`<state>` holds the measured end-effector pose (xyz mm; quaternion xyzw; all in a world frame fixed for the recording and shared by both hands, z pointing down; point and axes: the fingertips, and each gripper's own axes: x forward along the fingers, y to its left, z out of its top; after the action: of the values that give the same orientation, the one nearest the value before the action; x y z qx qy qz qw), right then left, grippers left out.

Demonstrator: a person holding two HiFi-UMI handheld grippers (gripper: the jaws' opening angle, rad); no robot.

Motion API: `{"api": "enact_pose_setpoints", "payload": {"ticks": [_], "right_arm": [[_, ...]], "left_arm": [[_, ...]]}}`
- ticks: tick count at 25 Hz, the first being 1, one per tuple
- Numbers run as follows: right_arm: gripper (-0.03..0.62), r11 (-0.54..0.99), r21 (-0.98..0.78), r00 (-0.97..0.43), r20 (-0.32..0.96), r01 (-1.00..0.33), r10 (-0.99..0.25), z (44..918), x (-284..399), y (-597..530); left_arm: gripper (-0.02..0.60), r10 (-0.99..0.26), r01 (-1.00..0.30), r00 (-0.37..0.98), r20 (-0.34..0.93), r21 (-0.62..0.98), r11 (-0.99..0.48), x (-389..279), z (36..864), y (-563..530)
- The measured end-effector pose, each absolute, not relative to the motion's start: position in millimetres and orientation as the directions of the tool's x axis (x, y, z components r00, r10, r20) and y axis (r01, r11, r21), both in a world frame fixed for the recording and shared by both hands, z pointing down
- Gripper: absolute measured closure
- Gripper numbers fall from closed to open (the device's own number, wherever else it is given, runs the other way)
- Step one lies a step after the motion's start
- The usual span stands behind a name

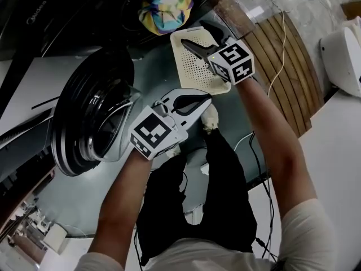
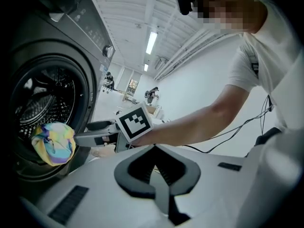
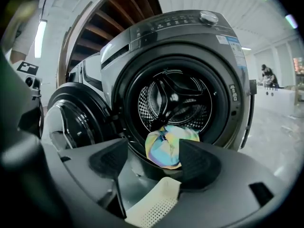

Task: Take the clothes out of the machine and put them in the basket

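A bundled multicoloured cloth (image 1: 165, 7) (image 3: 168, 144) (image 2: 53, 143) lies in the open mouth of the dark washing machine (image 3: 190, 32), at the lip of the drum. The white perforated basket (image 1: 194, 69) (image 3: 154, 208) stands on the floor in front of it. My right gripper (image 1: 189, 47) (image 3: 152, 163) is above the basket, pointing at the cloth, open and short of it with nothing between the jaws. My left gripper (image 1: 207, 99) (image 2: 154, 148) is lower and nearer to me, its tips together, holding nothing.
The round machine door (image 1: 90, 123) (image 3: 71, 122) hangs open at the left. A wooden slatted panel (image 1: 287, 55) and a thin cable (image 1: 279, 61) are at the right. More cables (image 1: 265, 196) trail on the floor beside the person's legs. People stand far off in the room (image 3: 268, 75).
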<state>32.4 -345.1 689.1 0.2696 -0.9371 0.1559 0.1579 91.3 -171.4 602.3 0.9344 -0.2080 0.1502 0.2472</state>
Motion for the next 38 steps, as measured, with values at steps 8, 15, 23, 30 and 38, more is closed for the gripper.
{"api": "enact_pose_setpoints", "payload": {"ticks": [8,15,23,30,38], "right_arm": [[0.279,0.833,-0.079,-0.757,0.471,-0.547,-0.453,743.9,4.8,-396.1],[0.198,0.836,-0.022,-0.734,0.492,-0.548,-0.468,769.6,-25.7,-443.3],[0.08,0.885,0.005,-0.758,0.513,-0.466,-0.403,795.4,-60.8,-487.1],[0.075,0.903,-0.01,-0.759,0.546,-0.429,-0.354,818.5,-74.1,-494.8],[0.323,0.891,0.026,-0.705,0.601,-0.454,-0.377,831.4,-80.1,-487.4]], "left_arm": [[0.584,-0.351,-0.489,0.862,0.366,0.413,-0.769,80.1,619.6,-179.5],[0.584,-0.345,-0.473,0.874,0.343,0.43,-0.769,77.6,619.6,-192.8],[0.584,-0.355,-0.477,0.874,0.331,0.449,-0.756,65.5,624.4,-211.6],[0.584,-0.334,-0.456,0.884,0.327,0.451,-0.767,66.0,628.0,-215.0],[0.584,-0.318,-0.441,0.891,0.322,0.454,-0.774,63.5,627.8,-212.2]]}}
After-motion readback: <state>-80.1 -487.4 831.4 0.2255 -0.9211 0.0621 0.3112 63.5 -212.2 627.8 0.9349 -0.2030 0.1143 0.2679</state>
